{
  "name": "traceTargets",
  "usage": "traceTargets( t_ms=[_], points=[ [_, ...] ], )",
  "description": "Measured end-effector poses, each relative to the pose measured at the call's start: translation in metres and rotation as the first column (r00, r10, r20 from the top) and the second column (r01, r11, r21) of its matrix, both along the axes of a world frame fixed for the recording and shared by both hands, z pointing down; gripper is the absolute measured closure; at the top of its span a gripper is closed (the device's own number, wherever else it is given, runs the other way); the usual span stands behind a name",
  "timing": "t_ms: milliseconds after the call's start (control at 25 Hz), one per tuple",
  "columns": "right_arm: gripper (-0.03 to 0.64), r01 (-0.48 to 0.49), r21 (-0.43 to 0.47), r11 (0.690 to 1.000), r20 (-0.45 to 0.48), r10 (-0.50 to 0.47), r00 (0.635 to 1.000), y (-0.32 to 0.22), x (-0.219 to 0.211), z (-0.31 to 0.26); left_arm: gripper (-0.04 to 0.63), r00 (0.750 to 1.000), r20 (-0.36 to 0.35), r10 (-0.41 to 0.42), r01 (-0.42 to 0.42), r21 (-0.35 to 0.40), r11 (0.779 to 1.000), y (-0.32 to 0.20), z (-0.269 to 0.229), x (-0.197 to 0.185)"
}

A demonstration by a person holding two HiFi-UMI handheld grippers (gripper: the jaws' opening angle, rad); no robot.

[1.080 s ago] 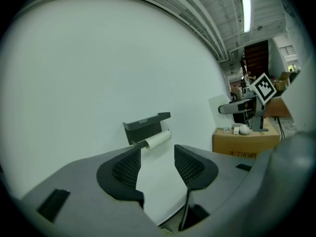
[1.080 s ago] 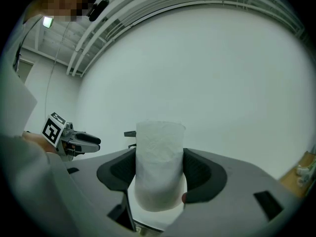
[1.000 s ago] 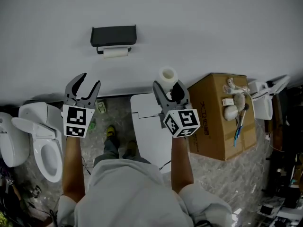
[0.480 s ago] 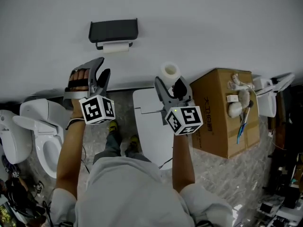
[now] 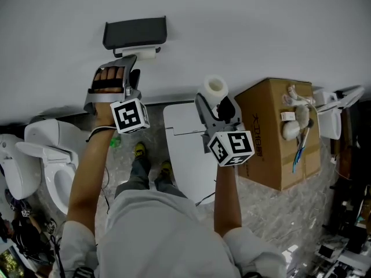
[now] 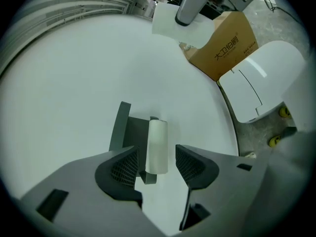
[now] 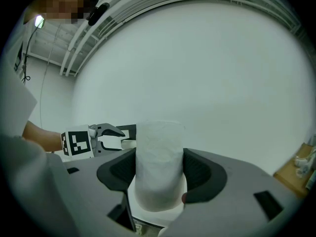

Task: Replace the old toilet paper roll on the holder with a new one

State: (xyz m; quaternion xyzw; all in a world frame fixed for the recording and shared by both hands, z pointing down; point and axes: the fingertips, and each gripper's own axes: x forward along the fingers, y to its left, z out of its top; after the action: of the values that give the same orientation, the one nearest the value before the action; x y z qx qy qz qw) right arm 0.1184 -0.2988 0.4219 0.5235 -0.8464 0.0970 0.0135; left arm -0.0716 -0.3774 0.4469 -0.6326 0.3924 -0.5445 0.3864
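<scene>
A dark grey holder [image 5: 135,33] hangs on the white wall with the thin old roll [image 5: 139,54] on its bar below. My left gripper [image 5: 131,62], turned on its side, reaches up to that roll. Its jaws have just been opening. In the left gripper view the old roll [image 6: 158,144] shows in the gap of the left gripper [image 6: 158,164], and the pads stand off it on both sides. My right gripper [image 5: 219,104] is shut on the thick new roll [image 5: 215,88], held upright [image 7: 159,162] to the right of the holder.
A white toilet with a closed lid [image 5: 185,149] stands below the grippers. A cardboard box [image 5: 272,138] with small items on top is at the right. A second toilet [image 5: 52,172] is at the left. The person's feet stand on the stone floor [image 5: 145,161].
My left gripper has rolled onto its side and moved up and right to the old roll on the holder. The right gripper with the new roll has shifted only slightly.
</scene>
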Motion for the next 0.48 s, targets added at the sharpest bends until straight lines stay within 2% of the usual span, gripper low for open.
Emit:
traceTargets(
  t_ms=[280,480],
  points=[
    [0.333,0.023,-0.006,1.0,-0.018,-0.023,1.0,-0.012,-0.006,0.003,0.355,1.0,0.027,-0.016,0.016,0.0,1.0,-0.019,0.007,0.002],
    [0.333,0.037,-0.008,0.999,-0.048,-0.037,0.998,-0.022,-0.009,0.005,0.354,1.0,-0.007,-0.015,0.015,-0.04,0.999,-0.032,0.017,0.007]
  ],
)
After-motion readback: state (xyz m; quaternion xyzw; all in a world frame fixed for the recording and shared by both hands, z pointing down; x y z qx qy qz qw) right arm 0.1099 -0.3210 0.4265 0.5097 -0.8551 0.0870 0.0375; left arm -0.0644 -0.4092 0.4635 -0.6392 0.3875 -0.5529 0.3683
